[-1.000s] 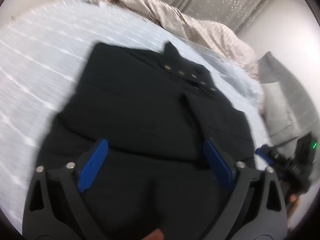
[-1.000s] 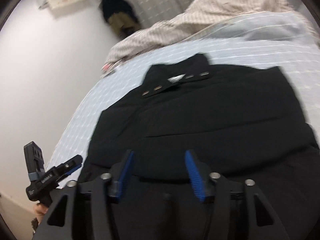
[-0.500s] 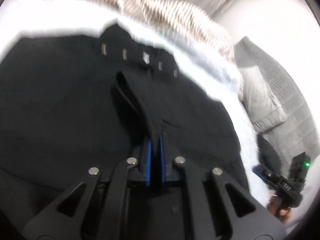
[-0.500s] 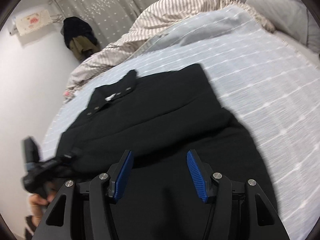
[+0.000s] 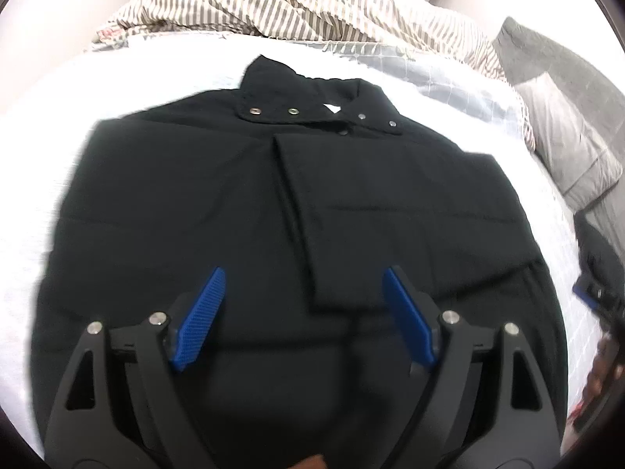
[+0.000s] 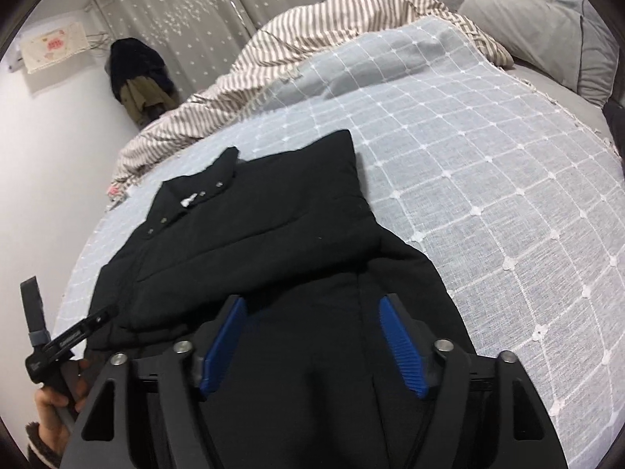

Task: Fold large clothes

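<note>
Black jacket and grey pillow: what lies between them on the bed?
In the right wrist view, only the blue checked bedspread lies between the black jacket and the grey pillow.

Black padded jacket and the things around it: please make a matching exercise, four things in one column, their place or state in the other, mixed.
1. black padded jacket
2. striped beige duvet
3. grey pillow
4. left gripper

a. open, above the hem
b. bunched beyond the collar
c. at the bed's far right
d. sleeves folded in, flat

Pairs: 1-d, 2-b, 3-c, 4-a
</note>
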Action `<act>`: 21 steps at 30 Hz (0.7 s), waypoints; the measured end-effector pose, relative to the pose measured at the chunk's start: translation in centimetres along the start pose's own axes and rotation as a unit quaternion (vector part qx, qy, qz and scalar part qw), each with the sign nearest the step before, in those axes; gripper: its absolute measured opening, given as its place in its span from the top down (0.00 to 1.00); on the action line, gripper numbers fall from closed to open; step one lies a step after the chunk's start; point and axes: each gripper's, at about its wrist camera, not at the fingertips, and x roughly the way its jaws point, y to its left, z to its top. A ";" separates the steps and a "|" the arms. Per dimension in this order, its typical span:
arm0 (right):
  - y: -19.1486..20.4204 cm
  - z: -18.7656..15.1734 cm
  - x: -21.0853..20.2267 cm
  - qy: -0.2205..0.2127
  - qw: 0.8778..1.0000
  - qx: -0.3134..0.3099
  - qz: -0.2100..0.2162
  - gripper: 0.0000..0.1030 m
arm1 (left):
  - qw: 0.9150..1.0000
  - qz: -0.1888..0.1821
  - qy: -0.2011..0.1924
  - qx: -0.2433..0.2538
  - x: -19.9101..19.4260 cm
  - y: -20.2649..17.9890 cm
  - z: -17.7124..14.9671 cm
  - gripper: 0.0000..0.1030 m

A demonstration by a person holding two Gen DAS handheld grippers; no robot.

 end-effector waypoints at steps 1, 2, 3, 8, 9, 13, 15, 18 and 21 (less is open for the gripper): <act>0.1 0.0 -0.5 -0.001 1.000 -0.003 -0.001 0.26 | 1.000 0.008 0.003 0.004 -1.5 0.4 -0.3 0.18; 0.1 -0.1 -1.0 -0.003 1.000 -0.005 -0.003 0.26 | 1.000 0.014 0.004 0.004 -2.6 1.1 -0.5 0.15; 0.1 -0.1 -1.6 -0.004 1.000 -0.003 -0.003 0.25 | 1.000 0.016 0.005 0.002 -3.2 1.8 -1.1 0.12; -1.2 -0.9 -4.9 0.011 1.000 0.016 0.024 0.25 | 0.999 0.008 0.025 -0.026 -8.6 6.4 -3.8 0.09; -1.6 -1.2 -5.7 0.017 0.999 0.013 0.025 0.25 | 0.999 0.006 0.030 -0.030 -9.1 6.9 -4.2 0.09; -3.4 -3.0 -8.7 0.029 0.999 0.001 0.029 0.25 | 0.998 -0.010 0.049 -0.042 -12.3 10.4 -7.1 0.09; -4.6 -4.2 -9.8 0.039 0.999 0.002 0.033 0.25 | 0.997 -0.022 0.058 -0.050 -13.5 12.2 -8.5 0.09; -6.6 -6.4 -10.9 0.065 0.997 0.005 0.042 0.25 | 0.993 -0.051 0.076 -0.071 -15.0 15.1 -11.0 0.09; -8.5 -8.8 -11.4 0.092 0.994 0.014 0.051 0.25 | 0.990 -0.073 0.089 -0.087 -15.9 17.6 -13.5 0.09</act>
